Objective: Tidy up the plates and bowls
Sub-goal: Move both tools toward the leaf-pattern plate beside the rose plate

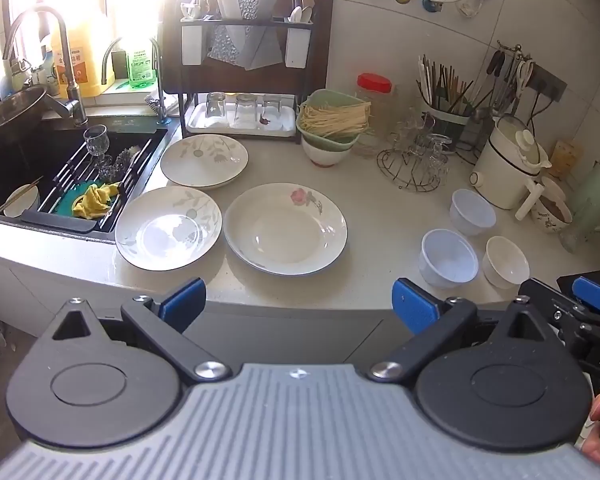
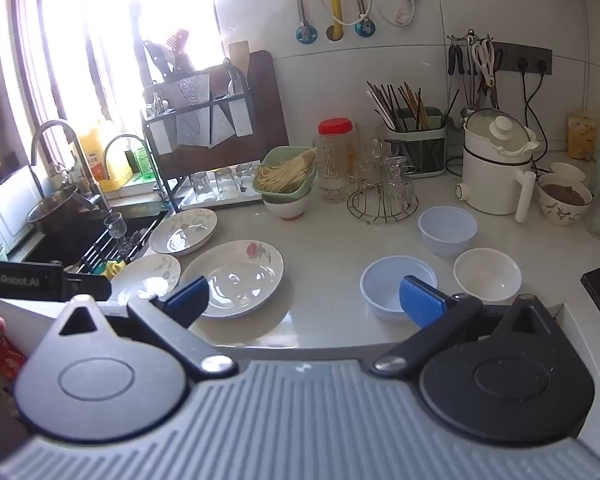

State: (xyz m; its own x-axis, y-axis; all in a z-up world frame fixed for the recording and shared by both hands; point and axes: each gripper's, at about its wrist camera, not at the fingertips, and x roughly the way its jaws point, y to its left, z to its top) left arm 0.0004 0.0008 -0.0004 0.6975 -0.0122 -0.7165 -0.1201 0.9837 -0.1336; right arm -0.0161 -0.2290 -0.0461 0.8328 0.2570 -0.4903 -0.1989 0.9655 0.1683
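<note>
The left wrist view shows the left gripper with jaws spread wide and nothing between them, hanging before the worktop edge, where three plates lie: a rose plate at twelve o'clock, a leaf plate at ten o'clock just beside it, and a deeper plate behind, near the sink. Three bowls sit together at two o'clock, well apart from the plates. In the right wrist view the right gripper also has its jaws spread and bare, one blue pad in front of the nearest bowl.
</note>
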